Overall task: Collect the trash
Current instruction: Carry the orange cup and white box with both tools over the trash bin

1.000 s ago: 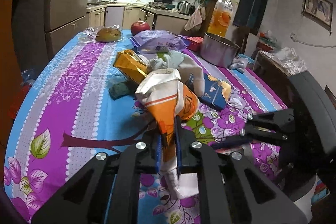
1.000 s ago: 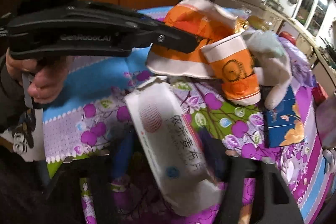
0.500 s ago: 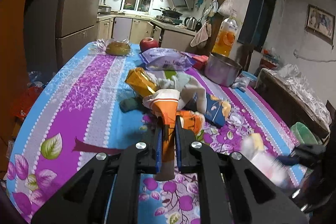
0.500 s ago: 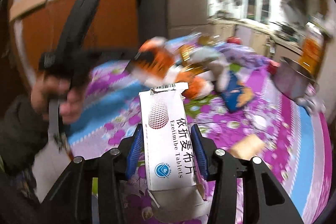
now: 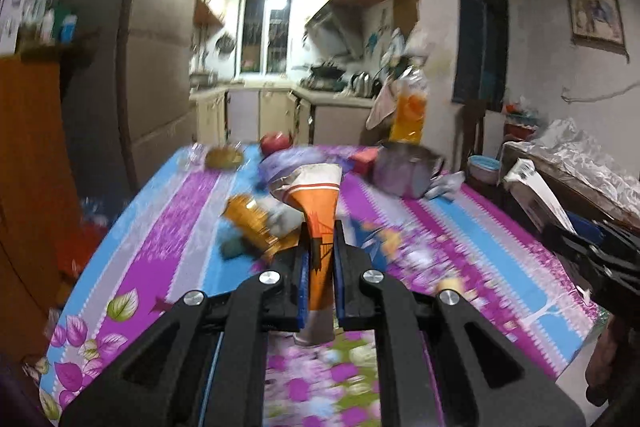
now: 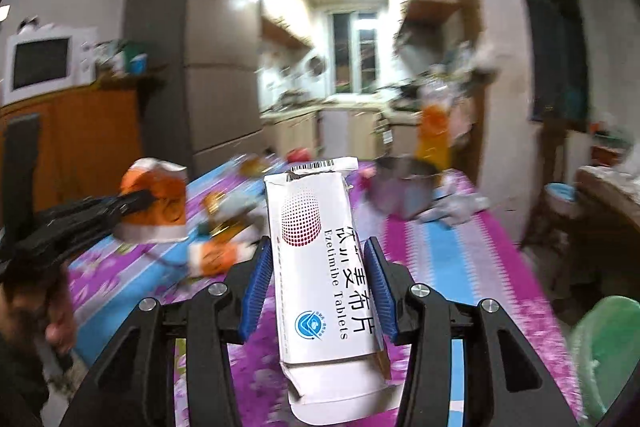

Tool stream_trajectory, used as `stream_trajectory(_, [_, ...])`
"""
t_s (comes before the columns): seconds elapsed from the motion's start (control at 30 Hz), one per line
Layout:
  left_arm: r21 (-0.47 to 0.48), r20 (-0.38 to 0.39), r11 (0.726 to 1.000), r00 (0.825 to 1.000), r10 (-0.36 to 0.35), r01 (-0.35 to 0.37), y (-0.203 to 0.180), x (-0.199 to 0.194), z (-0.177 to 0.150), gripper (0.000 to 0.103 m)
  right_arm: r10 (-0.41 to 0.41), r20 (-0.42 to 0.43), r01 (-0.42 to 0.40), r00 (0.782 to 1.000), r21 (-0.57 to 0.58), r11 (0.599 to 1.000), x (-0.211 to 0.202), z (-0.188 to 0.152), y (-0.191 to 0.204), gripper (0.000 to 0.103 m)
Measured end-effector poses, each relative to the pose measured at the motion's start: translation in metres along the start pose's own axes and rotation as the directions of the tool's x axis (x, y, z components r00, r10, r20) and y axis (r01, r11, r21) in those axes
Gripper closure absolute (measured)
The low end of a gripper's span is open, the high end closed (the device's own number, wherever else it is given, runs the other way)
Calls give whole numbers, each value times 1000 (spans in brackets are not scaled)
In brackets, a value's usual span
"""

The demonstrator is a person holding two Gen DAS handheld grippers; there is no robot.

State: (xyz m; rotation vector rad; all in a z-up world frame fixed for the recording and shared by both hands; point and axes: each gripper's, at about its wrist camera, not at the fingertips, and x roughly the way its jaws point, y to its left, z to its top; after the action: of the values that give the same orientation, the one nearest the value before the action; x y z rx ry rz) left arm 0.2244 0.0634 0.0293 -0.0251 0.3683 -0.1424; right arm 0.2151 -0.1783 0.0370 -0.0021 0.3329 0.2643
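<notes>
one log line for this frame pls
left hand-held gripper: shut on orange paper cup | right hand-held gripper: shut on tablet box | both above table

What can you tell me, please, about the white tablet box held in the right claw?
The tablet box is a long, flat white carton, apparently thin card, printed with a red dotted globe, Chinese characters, "Ezetimibe Tablets" and a blue round logo. A barcode flap stands open at its far end; the near end is torn open and creased. It lies lengthwise between the blue pads of the right claw, which pinch its long sides, holding it above the floral tablecloth. Nothing else touches it.
</notes>
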Motion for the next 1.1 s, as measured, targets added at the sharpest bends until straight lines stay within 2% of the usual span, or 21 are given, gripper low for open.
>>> stream_trajectory(0.13, [22, 21, 999, 999, -40, 40, -44, 0, 11, 95, -109, 24, 109, 994, 24, 994, -16, 9, -23, 55])
stream_trajectory(0.3, [53, 24, 994, 995, -100, 98, -97, 4, 19, 95, -228, 46, 227, 972, 41, 973, -46, 15, -54, 55])
stream_trajectory(0.77, [105, -5, 969, 975, -222, 221, -185, 16, 24, 95, -364, 31, 361, 931, 81, 929, -95, 19, -137, 55])
stream_trajectory(0.97, [139, -35, 934, 944, -328, 330, -241, 27, 29, 95, -444, -13, 442, 896, 115, 889, -122, 18, -188, 54])
stream_trajectory(1.1, [160, -83, 902, 916, -392, 400, -281, 41, 29, 95, -504, -69, 509, 861, 140, 849, -142, 13, -234, 54])
